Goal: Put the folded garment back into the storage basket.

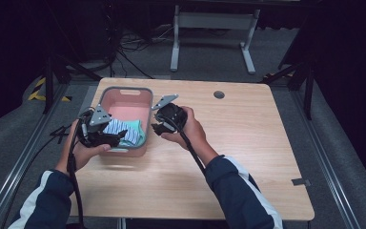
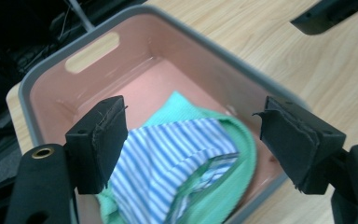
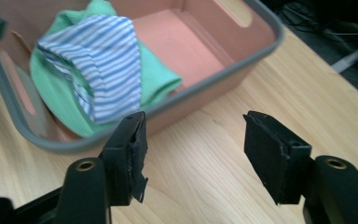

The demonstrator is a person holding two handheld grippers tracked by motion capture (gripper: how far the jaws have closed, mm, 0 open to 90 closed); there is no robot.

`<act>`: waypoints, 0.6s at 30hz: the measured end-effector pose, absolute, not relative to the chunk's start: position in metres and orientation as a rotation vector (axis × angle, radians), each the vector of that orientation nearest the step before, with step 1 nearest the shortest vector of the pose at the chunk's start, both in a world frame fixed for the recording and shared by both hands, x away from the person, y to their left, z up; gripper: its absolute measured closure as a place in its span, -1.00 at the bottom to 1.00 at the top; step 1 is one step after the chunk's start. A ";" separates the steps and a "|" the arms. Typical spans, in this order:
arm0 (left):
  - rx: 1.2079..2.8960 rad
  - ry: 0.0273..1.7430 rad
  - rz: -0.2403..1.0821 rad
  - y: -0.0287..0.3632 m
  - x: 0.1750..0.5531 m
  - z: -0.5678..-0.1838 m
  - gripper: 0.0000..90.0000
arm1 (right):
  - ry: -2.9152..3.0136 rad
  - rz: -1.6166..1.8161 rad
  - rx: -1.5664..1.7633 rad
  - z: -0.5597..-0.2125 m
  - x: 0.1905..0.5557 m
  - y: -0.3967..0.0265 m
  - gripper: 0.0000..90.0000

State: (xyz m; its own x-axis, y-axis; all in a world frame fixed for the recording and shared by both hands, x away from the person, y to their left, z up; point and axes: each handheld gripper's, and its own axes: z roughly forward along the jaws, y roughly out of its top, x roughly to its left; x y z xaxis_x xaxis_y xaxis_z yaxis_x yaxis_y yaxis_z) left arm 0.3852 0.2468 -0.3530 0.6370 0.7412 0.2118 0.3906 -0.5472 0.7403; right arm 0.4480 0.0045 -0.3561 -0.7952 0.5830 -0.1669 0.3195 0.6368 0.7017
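Note:
A pink bin (image 1: 126, 89) with a grey rim stands on the left half of the wooden table (image 1: 248, 143). Inside it, a blue-and-white striped cloth (image 1: 119, 130) lies bundled on a green cloth (image 1: 140, 132) at the near end. My left gripper (image 1: 112, 138) hovers over that end, its jaws open. In the left gripper view the striped cloth (image 2: 168, 154) lies below and between the fingers without touching them. My right gripper (image 1: 158, 123) is just right of the bin, open and empty. In the right gripper view it (image 3: 196, 128) is above bare wood, beside the bin wall (image 3: 261, 46).
A round cable hole (image 1: 219, 94) sits near the table's far edge. A white metal frame (image 1: 214, 28) stands on the floor beyond the table. The far end of the bin floor (image 2: 135, 88) is bare.

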 end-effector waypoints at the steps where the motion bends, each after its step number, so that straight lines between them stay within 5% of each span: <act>1: 2.195 0.862 0.674 0.243 0.382 -0.352 -0.48 | 2.476 0.955 0.711 -0.355 0.447 0.000 -0.16; 18: 2.225 0.701 0.612 0.194 0.351 -0.357 -0.51 | 2.442 0.868 0.683 -0.361 0.416 -0.077 -0.37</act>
State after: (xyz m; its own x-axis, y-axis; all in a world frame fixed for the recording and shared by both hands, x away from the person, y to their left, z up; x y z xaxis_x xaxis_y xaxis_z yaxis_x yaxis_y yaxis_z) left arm 0.3510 0.1941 -0.3571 0.7399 0.6375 0.2147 0.2989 -0.5975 0.7441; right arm 0.4159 -0.0771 -0.3608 -0.7723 0.5844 -0.2489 0.2964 0.6781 0.6725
